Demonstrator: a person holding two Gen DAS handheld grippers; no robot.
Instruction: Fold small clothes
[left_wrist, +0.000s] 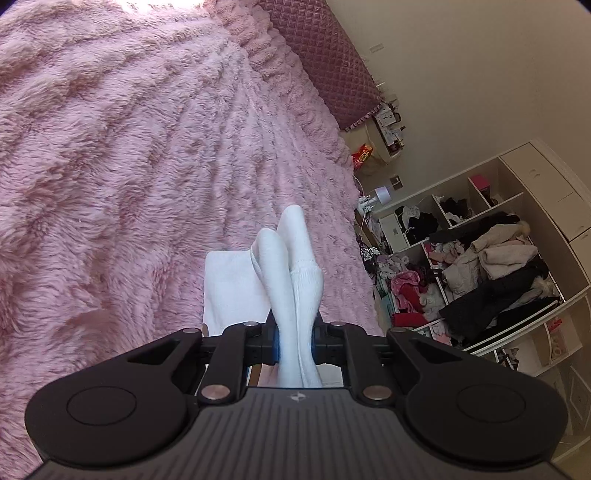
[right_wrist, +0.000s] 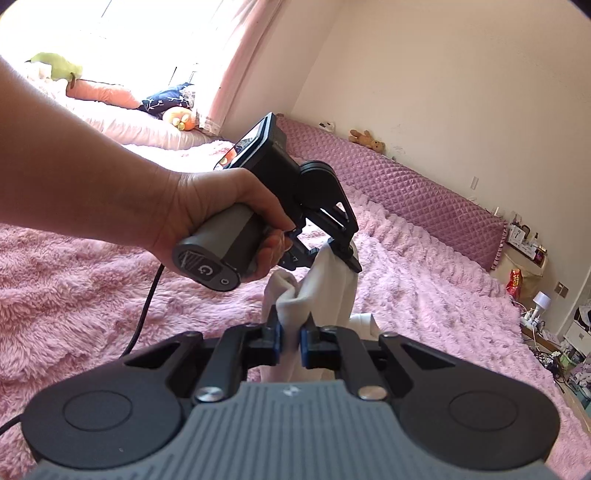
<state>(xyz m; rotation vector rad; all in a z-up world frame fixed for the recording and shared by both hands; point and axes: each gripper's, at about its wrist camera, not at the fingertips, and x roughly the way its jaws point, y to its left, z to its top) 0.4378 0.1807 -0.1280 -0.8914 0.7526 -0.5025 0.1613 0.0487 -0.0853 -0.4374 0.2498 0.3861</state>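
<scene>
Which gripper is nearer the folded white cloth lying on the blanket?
Left. The left gripper, shut on the white socks, sits just beside the folded white cloth. The right gripper grips the socks too, with the cloth further beyond.

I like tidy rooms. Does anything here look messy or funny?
Yes. The open white shelves beside the bed are stuffed with coats and clothes in loose heaps spilling over the edges. On the pink blanket, nothing looks wrong: both grippers just hold white socks.

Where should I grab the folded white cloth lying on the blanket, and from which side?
Pinch the folded white cloth at its bare left edge, coming from above: it lies flat on the pink blanket, and the held white socks cover its right side.
</scene>
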